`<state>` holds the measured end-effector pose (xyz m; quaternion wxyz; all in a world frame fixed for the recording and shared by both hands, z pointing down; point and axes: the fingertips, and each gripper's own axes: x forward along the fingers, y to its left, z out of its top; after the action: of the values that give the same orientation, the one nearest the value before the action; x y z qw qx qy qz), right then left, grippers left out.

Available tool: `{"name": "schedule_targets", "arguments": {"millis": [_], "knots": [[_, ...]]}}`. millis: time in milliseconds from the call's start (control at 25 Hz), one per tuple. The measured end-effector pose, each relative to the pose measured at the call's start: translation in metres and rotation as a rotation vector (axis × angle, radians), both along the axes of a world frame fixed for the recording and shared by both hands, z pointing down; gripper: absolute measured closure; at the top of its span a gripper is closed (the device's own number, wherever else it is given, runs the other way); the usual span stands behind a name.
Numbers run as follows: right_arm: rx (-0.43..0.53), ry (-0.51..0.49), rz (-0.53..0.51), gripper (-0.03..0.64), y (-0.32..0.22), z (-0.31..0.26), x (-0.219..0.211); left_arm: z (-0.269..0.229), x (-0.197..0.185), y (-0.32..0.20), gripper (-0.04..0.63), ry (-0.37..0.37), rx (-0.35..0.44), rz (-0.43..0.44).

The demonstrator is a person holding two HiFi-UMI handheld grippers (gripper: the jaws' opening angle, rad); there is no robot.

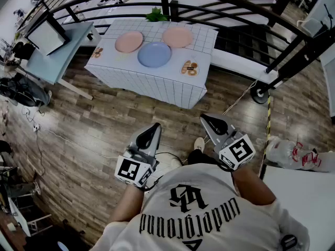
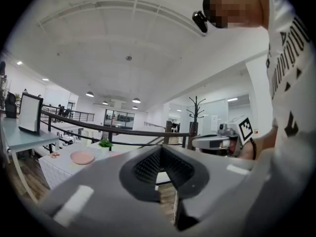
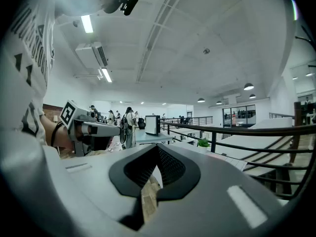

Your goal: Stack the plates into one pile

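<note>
Plates: we see left pink plate (image 1: 129,41), right pink plate (image 1: 177,36) and blue plate (image 1: 154,54), side by side on the table (image 1: 157,85).
Left gripper (image 1: 154,127): closed, empty (well short of the table).
Right gripper (image 1: 210,120): closed, empty.

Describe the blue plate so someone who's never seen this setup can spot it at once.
Look for the table with the white grid cloth ahead of the person, in front of the dark railing. Three plates lie on it in a triangle. The blue plate is nearest the person, in front of the left pink plate and right pink plate, and it is the only blue one.
</note>
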<state>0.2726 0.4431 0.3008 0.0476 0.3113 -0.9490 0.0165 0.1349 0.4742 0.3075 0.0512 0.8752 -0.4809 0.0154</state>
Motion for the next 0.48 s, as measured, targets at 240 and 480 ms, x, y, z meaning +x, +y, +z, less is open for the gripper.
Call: {"name": "schedule_targets", "arguments": {"millis": [240,480], "knots": [[-0.008,-0.007,0.002,0.617,-0.037,0.006,0.031,0.003,0.027,-0.040,0.546,-0.010,-0.006,-0.006],[-0.025,0.015,-0.024,0.617,-0.087,0.015,0.067,0.004,0.065,-0.088,0.546,-0.037,-0.018,-0.017]]}}
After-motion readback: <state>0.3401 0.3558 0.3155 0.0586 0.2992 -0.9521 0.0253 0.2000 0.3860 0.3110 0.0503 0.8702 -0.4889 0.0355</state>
